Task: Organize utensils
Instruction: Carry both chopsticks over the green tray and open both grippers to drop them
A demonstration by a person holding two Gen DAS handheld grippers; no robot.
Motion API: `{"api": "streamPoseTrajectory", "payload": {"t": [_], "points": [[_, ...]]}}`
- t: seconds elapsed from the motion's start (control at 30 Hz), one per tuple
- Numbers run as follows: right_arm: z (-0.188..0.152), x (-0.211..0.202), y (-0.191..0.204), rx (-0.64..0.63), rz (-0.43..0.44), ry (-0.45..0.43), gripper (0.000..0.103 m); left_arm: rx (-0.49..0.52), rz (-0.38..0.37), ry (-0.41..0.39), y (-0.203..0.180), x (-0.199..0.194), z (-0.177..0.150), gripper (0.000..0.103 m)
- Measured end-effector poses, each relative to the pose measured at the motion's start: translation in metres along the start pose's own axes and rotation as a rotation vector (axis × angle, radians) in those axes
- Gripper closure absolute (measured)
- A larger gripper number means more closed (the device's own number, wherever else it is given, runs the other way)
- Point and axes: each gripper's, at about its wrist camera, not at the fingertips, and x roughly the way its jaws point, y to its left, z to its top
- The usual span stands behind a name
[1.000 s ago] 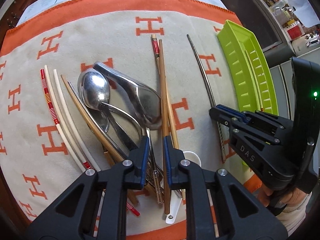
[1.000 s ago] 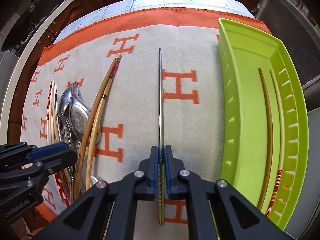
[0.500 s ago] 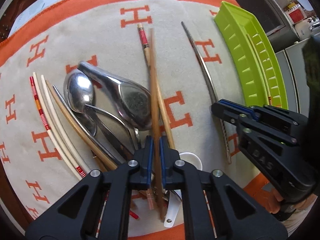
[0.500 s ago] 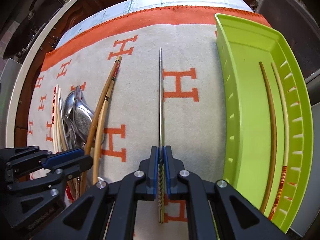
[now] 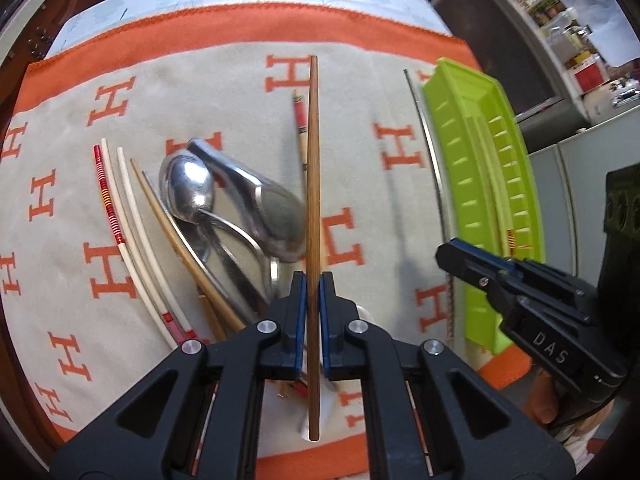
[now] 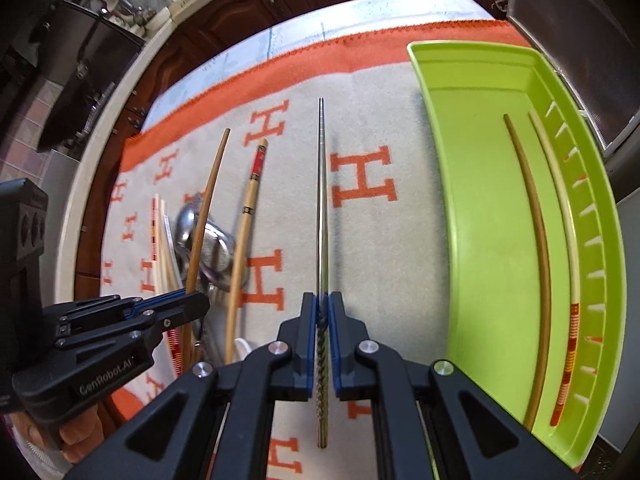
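Left wrist view: left claw (image 5: 313, 312) clamps a brown wooden chopstick (image 5: 313, 184) above the steel spoons (image 5: 224, 204) piled on the orange-and-beige cloth (image 5: 224, 92). Right wrist view: right claw (image 6: 323, 340) grips a twisted-handle metal chopstick (image 6: 322, 208); only here are the two chopsticks (image 6: 540, 264) lying in the lime-green plastic tray (image 6: 472, 184) plainly seen.

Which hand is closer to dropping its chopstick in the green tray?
Right, probably. The right gripper holds the metal chopstick right beside the green tray. The left gripper holds its wooden chopstick over the spoon pile, farther away.
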Motion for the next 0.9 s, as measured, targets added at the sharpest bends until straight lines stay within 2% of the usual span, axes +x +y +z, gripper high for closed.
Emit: {"api": "streamPoseTrajectory", "payload": {"t": [0.23, 0.4, 0.63, 0.9], "points": [[-0.014, -0.035, 0.0, 0.008, 0.068, -0.077, 0.097, 0.031, -0.064, -0.056, -0.036, -0.027, -0.005, 0.099], [-0.032, -0.062, -0.008, 0.017, 0.081, -0.128, 0.097, 0.067, -0.104, -0.093, -0.081, -0.036, 0.0, 0.099], [-0.037, -0.104, -0.051, 0.072, -0.031, -0.218, 0.097, 0.083, -0.161, -0.099, -0.141, -0.029, 0.019, 0.099], [-0.024, -0.116, -0.088, 0.1, -0.143, -0.221, 0.097, 0.072, -0.153, -0.071, -0.185, 0.007, 0.029, 0.099]]}}
